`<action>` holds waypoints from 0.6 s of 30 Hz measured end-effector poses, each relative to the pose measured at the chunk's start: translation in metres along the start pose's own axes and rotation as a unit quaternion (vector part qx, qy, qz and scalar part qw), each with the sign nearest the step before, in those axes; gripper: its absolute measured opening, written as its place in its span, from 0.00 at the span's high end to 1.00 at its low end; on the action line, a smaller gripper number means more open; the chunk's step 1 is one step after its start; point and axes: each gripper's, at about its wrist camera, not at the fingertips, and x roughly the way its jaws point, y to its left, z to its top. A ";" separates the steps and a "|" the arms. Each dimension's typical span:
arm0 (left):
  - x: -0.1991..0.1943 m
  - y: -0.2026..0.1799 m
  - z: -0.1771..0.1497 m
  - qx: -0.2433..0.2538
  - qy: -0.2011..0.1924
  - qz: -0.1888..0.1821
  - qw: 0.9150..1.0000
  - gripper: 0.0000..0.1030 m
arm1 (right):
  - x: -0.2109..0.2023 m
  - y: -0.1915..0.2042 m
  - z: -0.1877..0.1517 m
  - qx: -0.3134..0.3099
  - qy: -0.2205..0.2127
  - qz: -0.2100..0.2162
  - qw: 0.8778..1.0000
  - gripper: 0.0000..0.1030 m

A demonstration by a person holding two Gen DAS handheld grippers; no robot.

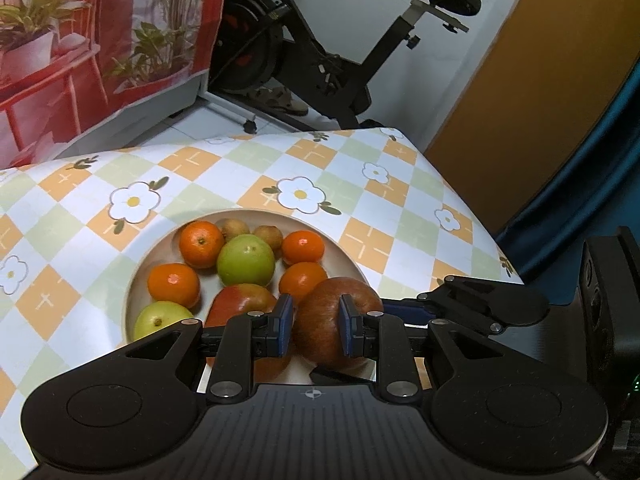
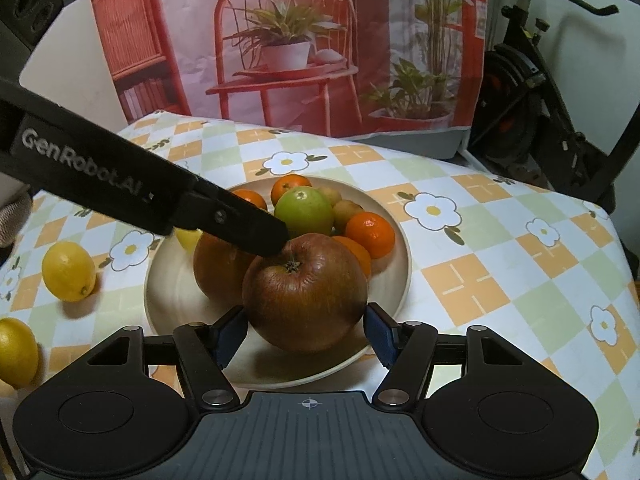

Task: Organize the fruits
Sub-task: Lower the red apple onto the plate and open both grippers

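A beige plate [image 2: 176, 320] on the flowered tablecloth holds several oranges [image 1: 201, 243], two green fruits [image 1: 246, 260], small brown fruits [image 1: 234, 228] and a red apple [image 2: 218, 268]. A second, larger red apple [image 2: 308, 296] sits over the plate's near side between the blue pads of my right gripper [image 2: 304, 328], which press on its sides. My left gripper [image 1: 316, 320] is shut with nothing in it; its tip [image 2: 276, 242] rests by the top of that apple. A right finger [image 1: 416, 313] shows beside the apple in the left wrist view.
Two lemons [image 2: 69, 271] [image 2: 16, 352] lie on the cloth left of the plate, and a third [image 2: 188, 238] peeks out behind the left gripper. A printed backdrop [image 2: 300, 60] stands behind the table. An exercise bike [image 1: 320, 60] is beyond the far edge.
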 end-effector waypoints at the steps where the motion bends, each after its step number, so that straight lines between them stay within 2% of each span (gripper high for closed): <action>1: -0.002 0.001 0.000 -0.001 -0.003 0.002 1.000 0.75 | 0.000 0.001 0.000 -0.003 0.001 -0.002 1.000 0.42; 11: -0.021 0.003 -0.001 0.004 -0.025 0.023 0.999 0.75 | 0.002 0.008 0.001 -0.023 0.011 -0.020 0.999 0.42; 18: -0.034 0.011 -0.005 0.002 -0.036 0.038 0.999 0.74 | -0.001 0.015 0.001 -0.029 0.011 -0.031 0.999 0.38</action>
